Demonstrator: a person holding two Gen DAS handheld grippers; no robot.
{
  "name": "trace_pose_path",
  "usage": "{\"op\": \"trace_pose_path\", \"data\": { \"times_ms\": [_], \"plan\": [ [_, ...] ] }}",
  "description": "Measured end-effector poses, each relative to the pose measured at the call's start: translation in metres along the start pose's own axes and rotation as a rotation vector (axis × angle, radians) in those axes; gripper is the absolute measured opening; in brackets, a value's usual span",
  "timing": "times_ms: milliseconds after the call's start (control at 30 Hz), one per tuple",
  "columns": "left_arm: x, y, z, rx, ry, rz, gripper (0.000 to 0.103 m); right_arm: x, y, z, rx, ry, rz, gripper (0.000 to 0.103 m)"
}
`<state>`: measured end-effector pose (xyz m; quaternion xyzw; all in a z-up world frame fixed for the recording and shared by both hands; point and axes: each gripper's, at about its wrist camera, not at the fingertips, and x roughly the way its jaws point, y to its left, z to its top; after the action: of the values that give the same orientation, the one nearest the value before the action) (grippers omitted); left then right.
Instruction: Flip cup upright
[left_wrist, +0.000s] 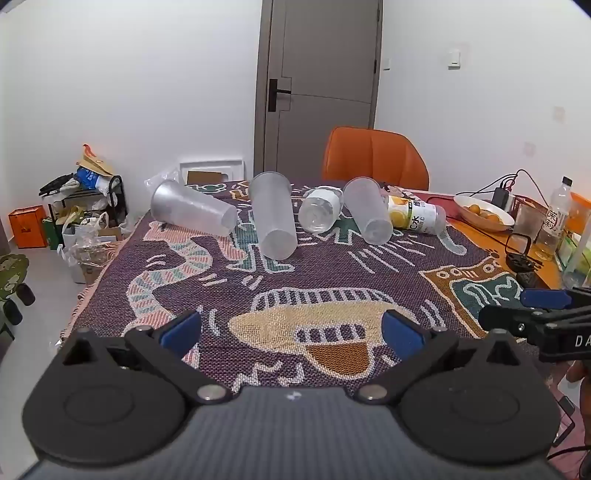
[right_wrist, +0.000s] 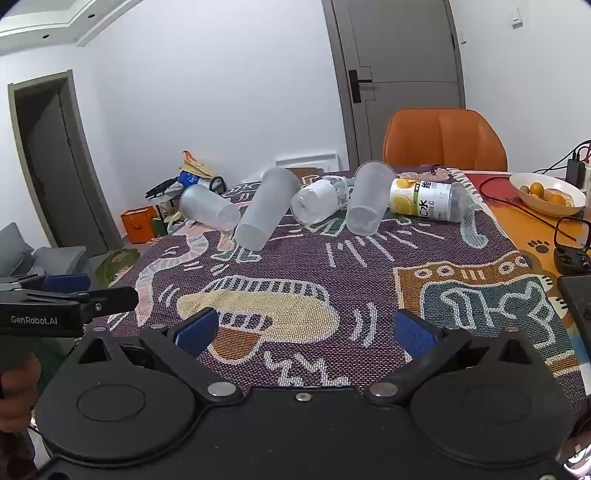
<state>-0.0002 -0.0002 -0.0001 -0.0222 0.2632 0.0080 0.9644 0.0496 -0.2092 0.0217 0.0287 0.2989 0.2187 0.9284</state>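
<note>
Three frosted plastic cups lie on their sides at the far end of the patterned cloth: a left cup (left_wrist: 192, 208) (right_wrist: 210, 207), a tall middle cup (left_wrist: 273, 214) (right_wrist: 264, 208) and a right cup (left_wrist: 367, 210) (right_wrist: 367, 197). A clear bottle (left_wrist: 320, 209) (right_wrist: 319, 201) lies between the middle and right cups. My left gripper (left_wrist: 291, 334) is open and empty, low over the near cloth. My right gripper (right_wrist: 306, 334) is open and empty, also near. Each shows at the edge of the other's view, the right gripper (left_wrist: 535, 310) and the left gripper (right_wrist: 70, 295).
A yellow-labelled bottle (left_wrist: 415, 218) (right_wrist: 424, 201) lies right of the cups. A white bowl of oranges (left_wrist: 482, 212) (right_wrist: 546, 194), cables, a charger and an upright bottle (left_wrist: 554, 218) stand on the table's right side. An orange chair (left_wrist: 373, 158) is behind the table. Floor clutter is at left.
</note>
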Motion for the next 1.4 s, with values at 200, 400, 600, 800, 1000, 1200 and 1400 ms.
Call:
{"op": "trace_pose_path", "data": {
  "times_ms": [200, 400, 600, 800, 1000, 1200, 1400],
  "plan": [
    [-0.0006, -0.0014, -0.0004, 0.004, 0.002, -0.005, 0.103, -0.0004, 0.0002, 0.0002, -0.004, -0.007, -0.004, 0.103],
    [-0.0024, 0.0033, 0.0000, 0.000, 0.001, -0.004, 0.103, 0.0000, 0.0004, -0.0001, -0.009, -0.007, -0.003, 0.103],
    [-0.0038, 0.0006, 0.0001, -0.001, 0.000, -0.004, 0.103, -0.0005, 0.0008, 0.0004, -0.010, -0.008, -0.004, 0.103],
    [-0.0020, 0.0005, 0.0007, -0.001, 0.001, -0.001, 0.103, -0.0008, 0.0007, 0.0006, -0.009, -0.008, -0.004, 0.103],
    [-0.0019, 0.0010, 0.0006, -0.001, 0.000, -0.003, 0.103, -0.0010, 0.0009, 0.0005, -0.009, -0.009, -0.004, 0.103],
    [-0.0018, 0.0008, 0.0004, -0.001, 0.000, -0.003, 0.103, -0.0011, 0.0007, 0.0007, -0.010, -0.009, -0.004, 0.103],
    [-0.0017, 0.0006, 0.0003, -0.002, -0.001, -0.002, 0.103, -0.0014, 0.0000, 0.0008, -0.010, -0.010, -0.004, 0.103]
  ]
}}
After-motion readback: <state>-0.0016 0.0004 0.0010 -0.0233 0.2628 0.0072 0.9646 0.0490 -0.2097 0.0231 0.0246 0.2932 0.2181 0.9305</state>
